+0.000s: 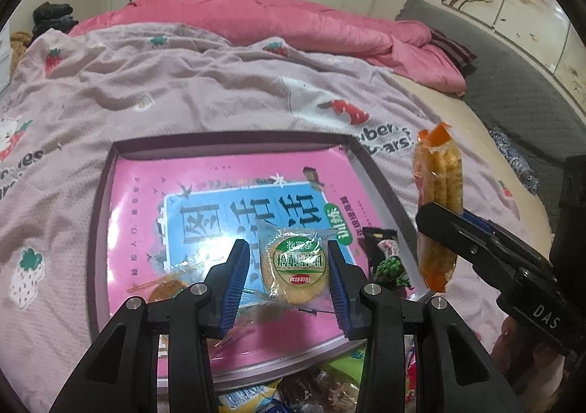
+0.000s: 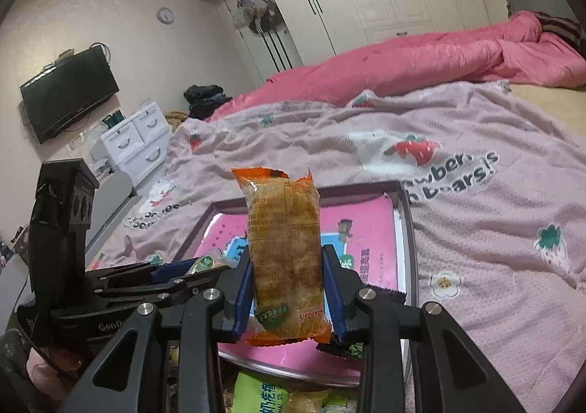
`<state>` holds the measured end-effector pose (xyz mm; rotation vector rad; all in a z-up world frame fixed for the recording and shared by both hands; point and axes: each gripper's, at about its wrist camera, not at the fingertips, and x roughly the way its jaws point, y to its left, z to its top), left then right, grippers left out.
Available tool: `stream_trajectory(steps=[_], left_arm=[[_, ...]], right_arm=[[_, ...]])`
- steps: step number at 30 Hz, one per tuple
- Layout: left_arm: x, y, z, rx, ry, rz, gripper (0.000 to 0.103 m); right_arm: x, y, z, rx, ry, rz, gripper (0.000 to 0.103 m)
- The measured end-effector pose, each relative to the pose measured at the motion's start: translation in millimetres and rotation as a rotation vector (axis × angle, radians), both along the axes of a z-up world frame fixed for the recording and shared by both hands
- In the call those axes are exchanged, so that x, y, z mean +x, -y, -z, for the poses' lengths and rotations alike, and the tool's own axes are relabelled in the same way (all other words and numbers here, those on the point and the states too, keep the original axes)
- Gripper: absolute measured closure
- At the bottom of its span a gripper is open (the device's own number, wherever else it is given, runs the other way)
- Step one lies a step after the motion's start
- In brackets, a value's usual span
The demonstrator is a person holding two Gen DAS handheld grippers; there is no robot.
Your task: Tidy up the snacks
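Note:
A pink tray-like box (image 1: 121, 215) lies on the bed; it also shows in the right wrist view (image 2: 370, 226). My left gripper (image 1: 287, 259) is open over it, fingers either side of a round biscuit packet (image 1: 298, 266) lying in the box. A dark green-and-black snack packet (image 1: 388, 259) lies at the box's right edge. My right gripper (image 2: 287, 263) is shut on an orange snack packet (image 2: 284, 252), held upright above the box's near right; it shows in the left wrist view (image 1: 437, 204) too.
Several loose snack packets (image 1: 293, 391) lie in front of the box, including a green packet (image 2: 267, 394). A strawberry-print blanket (image 1: 183, 90) and a pink duvet (image 1: 256, 21) cover the bed. Wardrobes, a TV (image 2: 69, 90) and white drawers stand beyond.

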<state>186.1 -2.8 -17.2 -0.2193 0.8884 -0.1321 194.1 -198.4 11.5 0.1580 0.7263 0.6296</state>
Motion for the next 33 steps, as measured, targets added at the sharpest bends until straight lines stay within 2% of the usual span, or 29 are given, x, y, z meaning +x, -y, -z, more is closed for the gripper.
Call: stream_trajectory(steps=[11, 33], left_arm=[[5, 10, 21, 0.045, -0.038, 0.027, 0.060], [9, 10, 48, 0.068, -0.108, 0.044, 0.060]], right_arm=[[9, -7, 13, -0.020, -0.026, -0.008, 0.068], [18, -17, 40, -0.049, -0.121, -0.049, 0.068]])
